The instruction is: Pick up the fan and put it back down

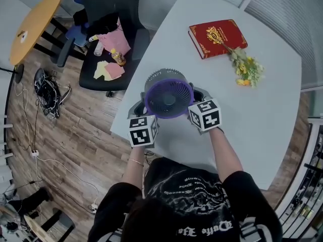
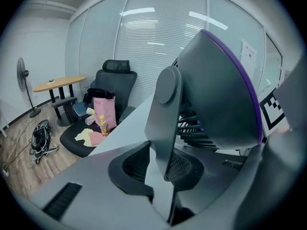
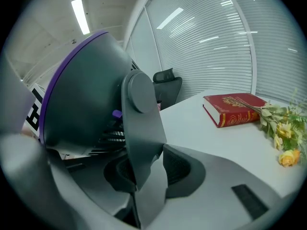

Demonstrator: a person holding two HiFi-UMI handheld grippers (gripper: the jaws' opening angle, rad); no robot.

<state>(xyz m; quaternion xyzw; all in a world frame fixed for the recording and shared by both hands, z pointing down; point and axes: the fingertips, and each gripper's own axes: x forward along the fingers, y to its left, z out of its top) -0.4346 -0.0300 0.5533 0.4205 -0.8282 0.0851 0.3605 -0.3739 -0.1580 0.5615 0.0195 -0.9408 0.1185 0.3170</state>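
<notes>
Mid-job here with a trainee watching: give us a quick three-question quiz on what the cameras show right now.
1. True or false: the left gripper and the right gripper each clamp a side arm of the fan.
2. What lies beside the red book on the table? A. yellow flowers B. a bottle C. a cable
3. Fill in: the ring round the fan's front grille is ____.
Key: 1 true; 2 A; 3 purple.
</notes>
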